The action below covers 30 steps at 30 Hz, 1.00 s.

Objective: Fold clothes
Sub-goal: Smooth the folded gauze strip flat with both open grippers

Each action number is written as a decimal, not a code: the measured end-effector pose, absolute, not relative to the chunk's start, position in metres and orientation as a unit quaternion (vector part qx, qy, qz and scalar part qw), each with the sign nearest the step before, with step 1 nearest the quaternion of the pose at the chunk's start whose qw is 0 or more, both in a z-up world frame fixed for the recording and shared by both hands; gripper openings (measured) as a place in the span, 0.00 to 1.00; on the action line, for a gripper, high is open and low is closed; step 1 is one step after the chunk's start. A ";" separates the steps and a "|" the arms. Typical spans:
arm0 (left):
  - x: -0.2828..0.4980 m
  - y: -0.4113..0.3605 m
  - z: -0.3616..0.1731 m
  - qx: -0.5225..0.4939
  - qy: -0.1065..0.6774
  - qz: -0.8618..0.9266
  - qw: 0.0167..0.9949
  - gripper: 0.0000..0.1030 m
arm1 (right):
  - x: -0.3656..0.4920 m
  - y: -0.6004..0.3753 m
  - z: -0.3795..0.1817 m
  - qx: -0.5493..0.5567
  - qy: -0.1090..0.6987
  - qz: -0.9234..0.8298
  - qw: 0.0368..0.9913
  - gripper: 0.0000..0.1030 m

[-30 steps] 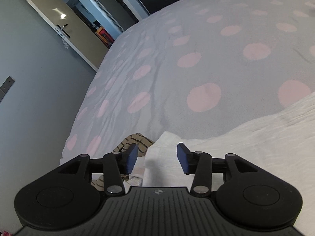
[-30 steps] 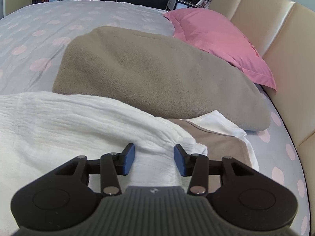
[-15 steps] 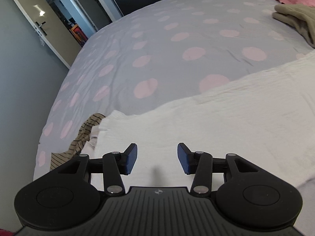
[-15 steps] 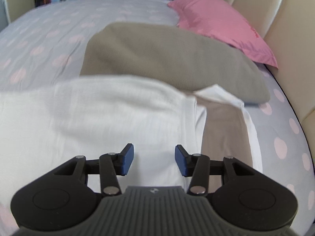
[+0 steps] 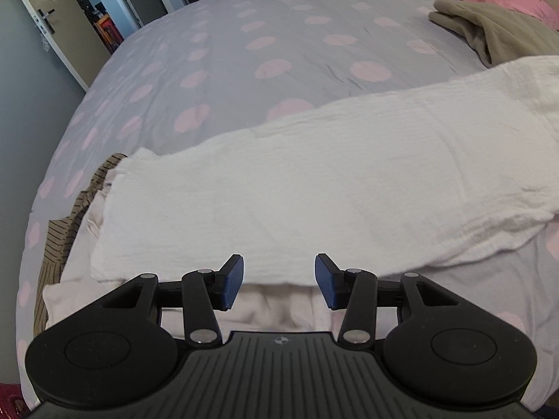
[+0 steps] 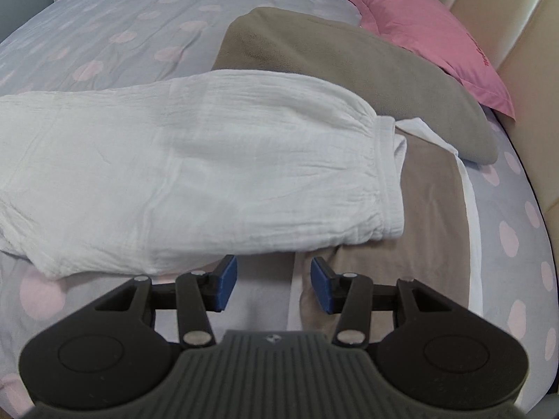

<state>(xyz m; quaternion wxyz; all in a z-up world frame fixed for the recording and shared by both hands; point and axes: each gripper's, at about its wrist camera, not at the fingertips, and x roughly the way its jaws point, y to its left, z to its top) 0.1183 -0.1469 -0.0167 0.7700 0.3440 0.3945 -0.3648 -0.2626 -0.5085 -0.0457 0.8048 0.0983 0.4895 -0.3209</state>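
Observation:
A white crinkled garment (image 5: 314,181) lies folded lengthwise in a long band across the bed; it also shows in the right wrist view (image 6: 195,174). My left gripper (image 5: 279,284) is open and empty, just short of the garment's near edge at its left part. My right gripper (image 6: 274,284) is open and empty, just short of the near edge by the garment's right end, whose hem (image 6: 387,181) lies over a beige-and-white cloth (image 6: 429,209).
The bed has a grey cover with pink dots (image 5: 244,56). A striped brown garment (image 5: 66,230) and a pale pink cloth (image 5: 272,310) lie at the left end. A taupe blanket (image 6: 349,66), a pink pillow (image 6: 429,35) and the cream headboard (image 6: 517,49) are on the right.
Both grippers have pulled back from the white garment and risen. It now lies flat in front of them instead of under and between the fingers.

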 end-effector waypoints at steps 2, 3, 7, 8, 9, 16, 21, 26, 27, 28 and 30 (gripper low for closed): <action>0.111 -0.143 -0.021 0.346 0.396 -0.366 0.768 0.42 | -0.264 -0.501 -0.049 0.100 0.494 -0.317 0.804 0.49; 0.108 -0.142 -0.022 0.347 0.396 -0.367 0.767 0.42 | -0.264 -0.496 -0.051 0.096 0.497 -0.311 0.804 0.49; 0.099 -0.134 -0.028 0.357 0.392 -0.370 0.763 0.42 | -0.259 -0.474 -0.056 0.073 0.504 -0.285 0.812 0.50; 0.098 -0.133 -0.029 0.359 0.392 -0.369 0.762 0.42 | -0.258 -0.470 -0.057 0.070 0.504 -0.279 0.814 0.50; 0.097 -0.131 -0.029 0.361 0.391 -0.367 0.763 0.42 | -0.257 -0.467 -0.057 0.069 0.505 -0.274 0.815 0.51; 0.085 -0.130 -0.033 0.364 0.387 -0.376 0.759 0.42 | -0.253 -0.460 -0.060 0.071 0.502 -0.263 0.821 0.53; 0.078 -0.137 -0.039 0.374 0.382 -0.384 0.752 0.43 | -0.251 -0.458 -0.061 0.073 0.500 -0.255 0.825 0.53; 0.079 -0.150 -0.044 0.378 0.383 -0.385 0.750 0.43 | -0.253 -0.472 -0.059 0.097 0.490 -0.268 0.824 0.53; 0.080 -0.153 -0.045 0.378 0.383 -0.386 0.749 0.43 | -0.255 -0.478 -0.058 0.106 0.487 -0.275 0.822 0.53; 0.080 -0.156 -0.046 0.378 0.384 -0.387 0.748 0.43 | -0.257 -0.486 -0.056 0.119 0.482 -0.284 0.821 0.53; 0.080 -0.163 -0.048 0.379 0.385 -0.390 0.746 0.43 | -0.263 -0.503 -0.053 0.146 0.471 -0.302 0.816 0.53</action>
